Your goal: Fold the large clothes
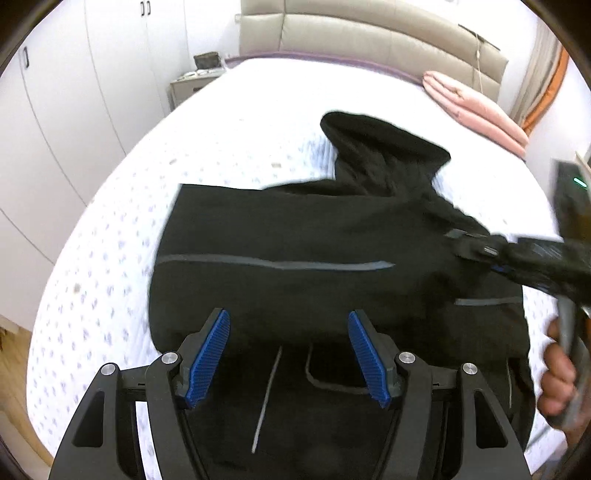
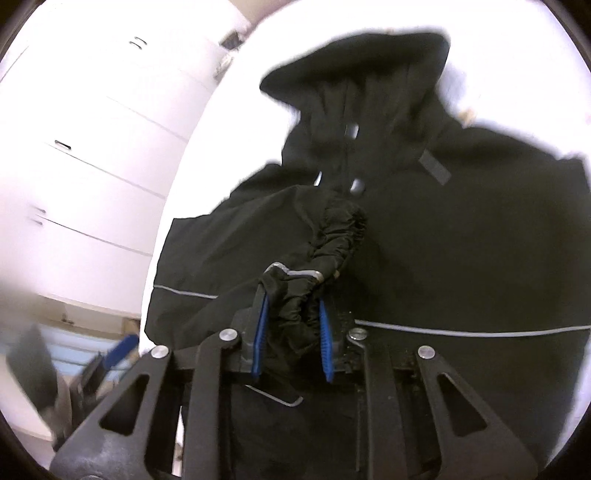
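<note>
- A black hooded jacket (image 1: 295, 236) lies spread on the bed (image 1: 110, 221), over a white sheet with a small purple print; its hood (image 1: 384, 151) points toward the padded headboard (image 1: 369, 33).
- Grey reflective piping (image 1: 280, 263) runs across the jacket's body.
- The left gripper (image 1: 289, 354) hangs over the jacket's near edge, blue pads wide apart with nothing between them.
- The right gripper (image 2: 293, 334) is clenched on the jacket's elastic sleeve cuff (image 2: 295, 291) (the fabric is bunched between the blue pads), and the sleeve is lifted over the jacket's body.
- In the left wrist view, a person's hand (image 1: 559, 373) grips the right tool's handle at the frame's right edge.
- A folded pink blanket (image 1: 476, 107) rests near the headboard; white wardrobe doors (image 1: 74, 92) stand beside the bed.
</note>
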The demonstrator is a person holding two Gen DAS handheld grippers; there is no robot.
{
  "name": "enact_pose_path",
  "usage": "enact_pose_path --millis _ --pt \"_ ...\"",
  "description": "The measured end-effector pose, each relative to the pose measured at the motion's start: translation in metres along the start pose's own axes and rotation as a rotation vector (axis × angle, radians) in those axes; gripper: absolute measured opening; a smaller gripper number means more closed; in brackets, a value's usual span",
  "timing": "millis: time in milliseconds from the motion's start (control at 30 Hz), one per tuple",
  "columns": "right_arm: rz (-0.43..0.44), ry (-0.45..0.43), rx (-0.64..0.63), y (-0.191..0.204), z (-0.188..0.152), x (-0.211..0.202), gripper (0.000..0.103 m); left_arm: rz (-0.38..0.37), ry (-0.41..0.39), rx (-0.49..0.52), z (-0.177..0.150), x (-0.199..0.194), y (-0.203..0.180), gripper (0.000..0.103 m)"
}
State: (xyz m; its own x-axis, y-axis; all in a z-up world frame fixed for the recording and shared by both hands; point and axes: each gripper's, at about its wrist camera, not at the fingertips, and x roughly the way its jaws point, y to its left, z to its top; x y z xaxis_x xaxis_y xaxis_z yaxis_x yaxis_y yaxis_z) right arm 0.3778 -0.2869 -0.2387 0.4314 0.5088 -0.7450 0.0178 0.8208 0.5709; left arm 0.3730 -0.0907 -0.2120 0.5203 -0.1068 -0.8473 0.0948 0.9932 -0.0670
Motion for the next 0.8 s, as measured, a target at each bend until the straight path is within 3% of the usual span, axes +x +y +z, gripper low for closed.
enact_pose_path --millis 200,300,400,467,533,633,733,800 --pt "-0.188 -0.140 -0.047 -0.027 -0.002 -0.094 0.022 -0.067 -0.003 0.039 0.031 0.027 -0.016 0.069" --pt "-0.296 -0.106 -0.033 -0.057 -0.009 -0.102 0.023 -0.082 0.081 0.100 0.031 0.070 -0.036 0.069" --pt "-0.378 0.000 -0.003 -0.099 -0.024 -0.069 0.024 -0.028 0.182 0.170 0.018 0.120 -0.049 0.068" --pt "-0.391 0.072 0.006 -0.123 -0.037 -0.043 0.028 -0.009 0.173 0.205 0.012 0.131 -0.052 0.069" --pt "-0.364 0.087 0.022 -0.139 -0.048 -0.030 0.031 -0.013 0.176 0.219 0.012 0.132 -0.051 0.069" --pt "-0.325 0.082 0.045 -0.141 -0.050 -0.038 0.034 -0.021 0.192 0.226 0.016 0.127 -0.050 0.069" --pt "-0.330 0.098 0.094 -0.137 -0.046 -0.058 0.047 -0.014 0.171 0.227 0.023 0.112 -0.053 0.069" --pt "-0.369 0.054 0.086 -0.122 -0.042 -0.077 0.056 -0.037 0.133 0.213 0.030 0.093 -0.051 0.069"
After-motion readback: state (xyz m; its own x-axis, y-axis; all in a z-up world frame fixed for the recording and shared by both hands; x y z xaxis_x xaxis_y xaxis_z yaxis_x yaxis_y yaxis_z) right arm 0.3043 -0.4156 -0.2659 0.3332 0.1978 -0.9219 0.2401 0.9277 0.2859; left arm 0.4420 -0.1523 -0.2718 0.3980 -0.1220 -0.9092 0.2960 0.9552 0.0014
